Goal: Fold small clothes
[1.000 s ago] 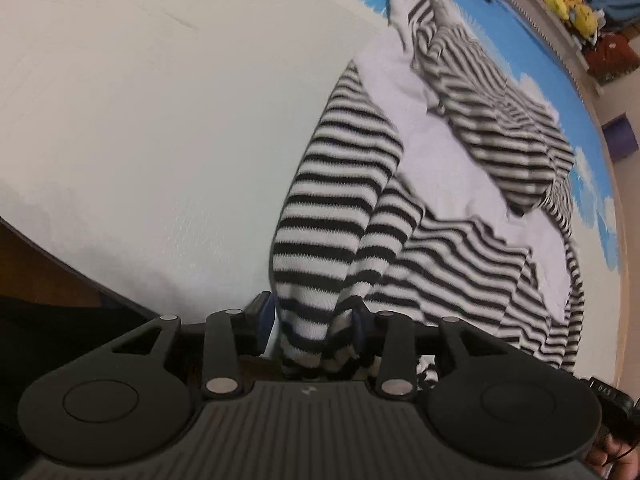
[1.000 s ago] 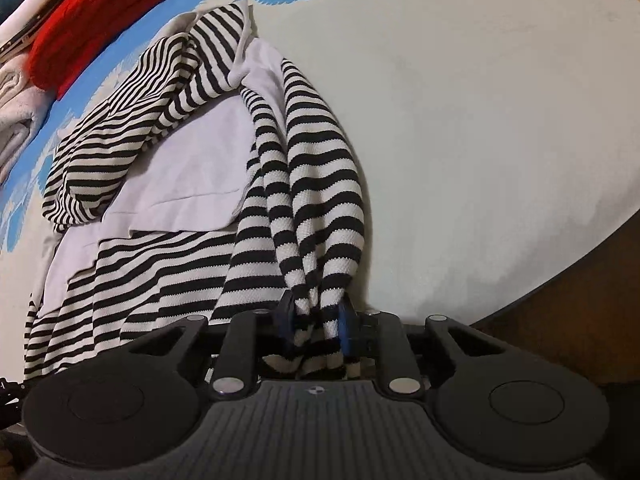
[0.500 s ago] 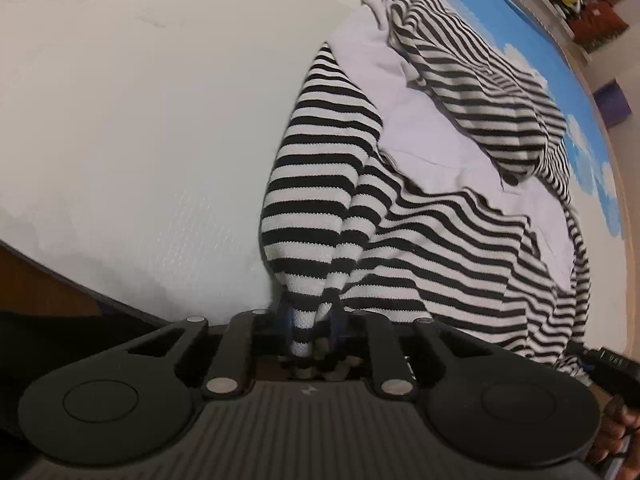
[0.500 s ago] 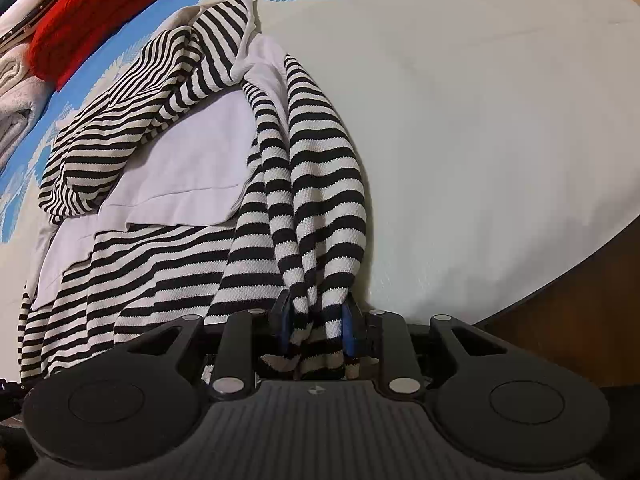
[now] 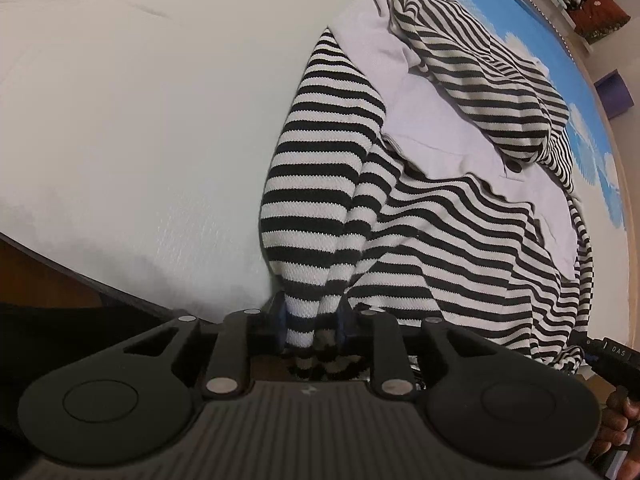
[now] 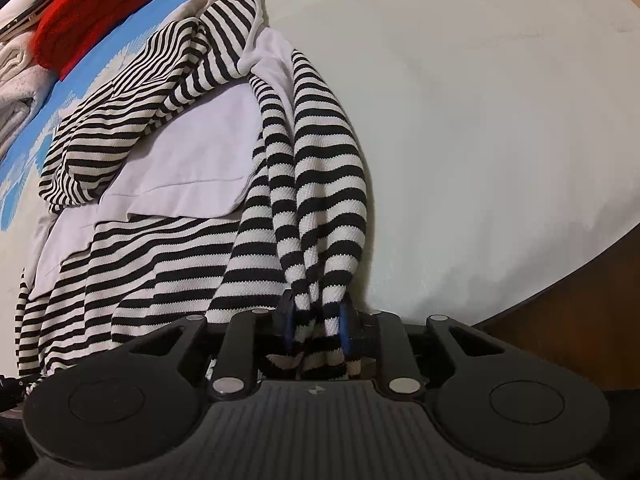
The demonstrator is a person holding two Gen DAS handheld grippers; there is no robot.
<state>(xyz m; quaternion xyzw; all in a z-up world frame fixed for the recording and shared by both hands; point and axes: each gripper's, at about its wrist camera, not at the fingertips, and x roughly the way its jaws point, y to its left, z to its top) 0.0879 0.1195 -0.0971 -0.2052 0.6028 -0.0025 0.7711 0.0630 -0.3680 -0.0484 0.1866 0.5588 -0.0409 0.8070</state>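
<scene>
Pinching bunched striped top (image 5: 420, 208) w/ left gripper (image 5: 312, 320), jaws just loosened slightly, & right gripper (image 6: 316, 322) clamping its other hem corner.

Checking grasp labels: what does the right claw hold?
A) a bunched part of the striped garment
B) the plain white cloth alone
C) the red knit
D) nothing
A: striped garment fabric is bunched and pinched in the right claw.

Ribbed knit striped garment (image 5: 320, 184), smooth white cotton panel (image 6: 192, 160), matt textured mat (image 5: 140, 140), fuzzy red knit (image 6: 104, 4)
</scene>
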